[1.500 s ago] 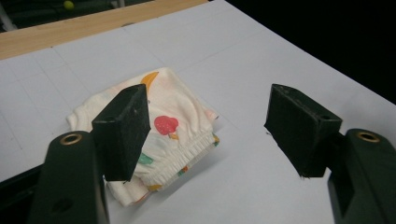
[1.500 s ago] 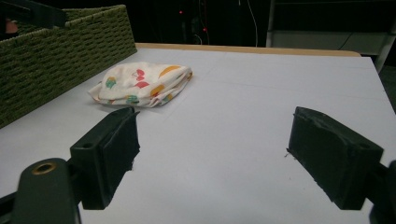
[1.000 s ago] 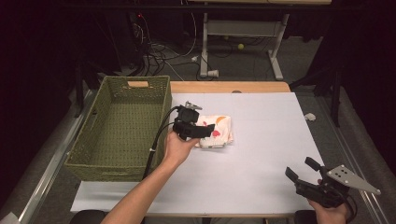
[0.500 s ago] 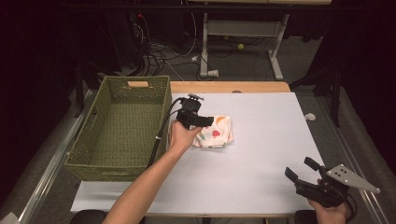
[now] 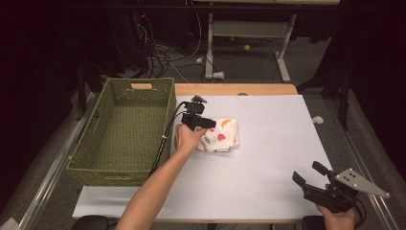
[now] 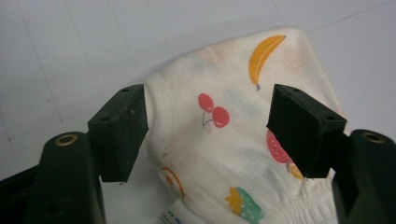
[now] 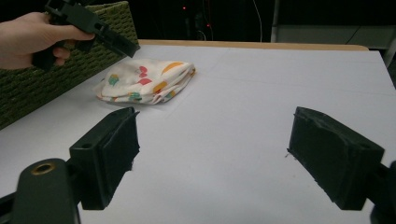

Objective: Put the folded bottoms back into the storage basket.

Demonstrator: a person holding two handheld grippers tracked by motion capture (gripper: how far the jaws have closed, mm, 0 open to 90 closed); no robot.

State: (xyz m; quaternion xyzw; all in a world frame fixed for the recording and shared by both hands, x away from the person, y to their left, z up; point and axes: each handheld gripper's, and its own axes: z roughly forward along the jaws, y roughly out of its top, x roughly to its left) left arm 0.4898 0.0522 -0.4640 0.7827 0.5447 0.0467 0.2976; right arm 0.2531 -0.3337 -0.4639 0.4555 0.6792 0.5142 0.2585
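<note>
A folded white cloth [image 5: 224,137] printed with fruit lies on the white table [image 5: 268,143], just right of the green wicker basket [image 5: 119,168]. My left gripper [image 5: 209,123] hovers over the cloth's left edge, open and holding nothing. In the left gripper view the cloth [image 6: 219,70] lies below the spread jaws of the left gripper [image 6: 210,126]. My right gripper [image 5: 306,172] rests open near the table's front right corner. In the right gripper view the right gripper [image 7: 212,154] points at the cloth [image 7: 144,81] and the left gripper [image 7: 125,45] above it.
The empty basket [image 7: 42,84] stands along the table's left side, its long wall close to the cloth. A cable [image 5: 165,139] trails from the left gripper over the basket rim. Bare tabletop lies between the cloth and the right gripper.
The left gripper has moved a little away from the person and up over the cloth, still open. The right gripper has stayed put.
</note>
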